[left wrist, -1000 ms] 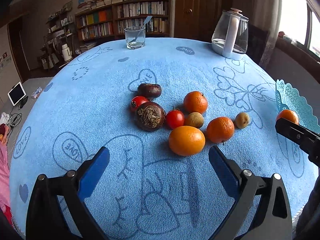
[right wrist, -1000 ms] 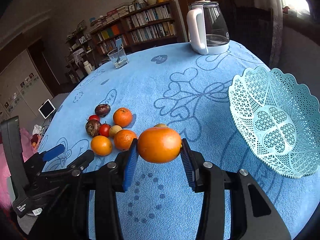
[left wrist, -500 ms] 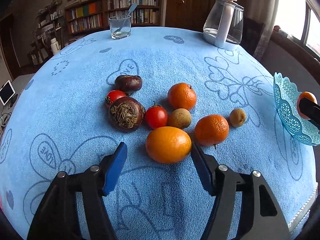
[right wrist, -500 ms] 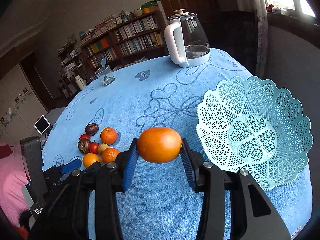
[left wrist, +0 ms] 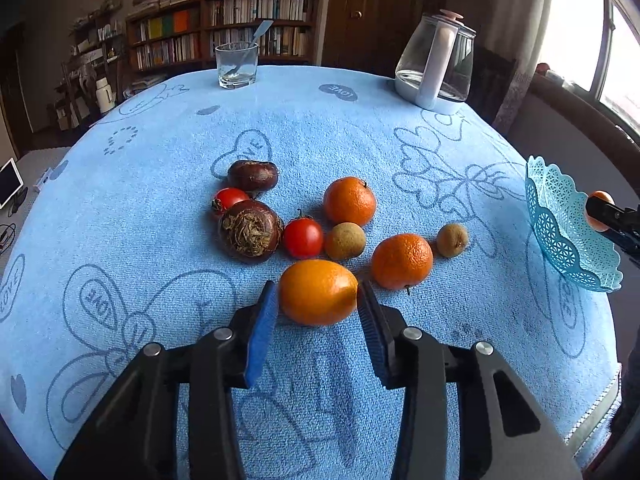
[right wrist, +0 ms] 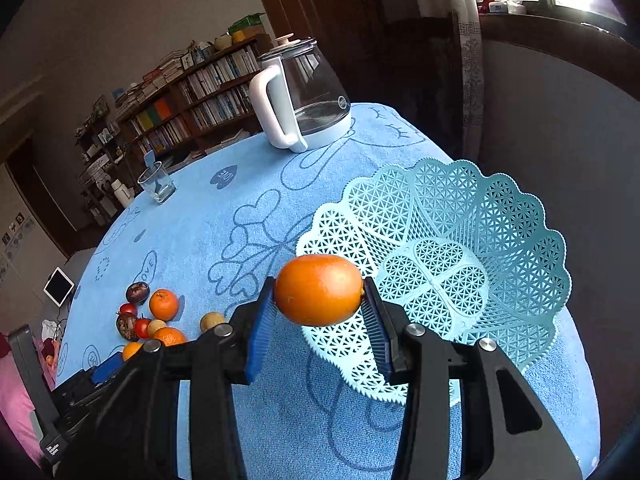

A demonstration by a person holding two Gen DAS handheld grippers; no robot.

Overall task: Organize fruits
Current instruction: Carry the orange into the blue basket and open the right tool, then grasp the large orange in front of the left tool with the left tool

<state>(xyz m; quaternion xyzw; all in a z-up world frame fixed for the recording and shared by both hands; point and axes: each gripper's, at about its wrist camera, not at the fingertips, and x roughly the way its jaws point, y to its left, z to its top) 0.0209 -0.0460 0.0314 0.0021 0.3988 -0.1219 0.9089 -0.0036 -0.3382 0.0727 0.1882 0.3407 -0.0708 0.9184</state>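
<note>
My left gripper [left wrist: 318, 304] is shut on a large orange [left wrist: 318, 291] that rests on the blue cloth at the front of a fruit pile. Behind it lie two mandarins [left wrist: 402, 261], two tomatoes [left wrist: 303, 237], two dark passion fruits [left wrist: 251, 229] and two small brown fruits [left wrist: 345, 241]. My right gripper [right wrist: 319, 308] is shut on another orange [right wrist: 319, 289] and holds it in the air at the near rim of the light blue lattice basket [right wrist: 516, 236]. The basket also shows in the left wrist view [left wrist: 560, 232].
A glass kettle with a white handle [right wrist: 298, 100] stands at the far edge of the table. A drinking glass with a spoon [left wrist: 237, 65] stands at the back left. Bookshelves [left wrist: 224, 40] fill the wall behind. The table edge runs just right of the basket.
My left gripper has moved forward and closed its jaws around the front orange. My right gripper has carried its orange right, up to the basket.
</note>
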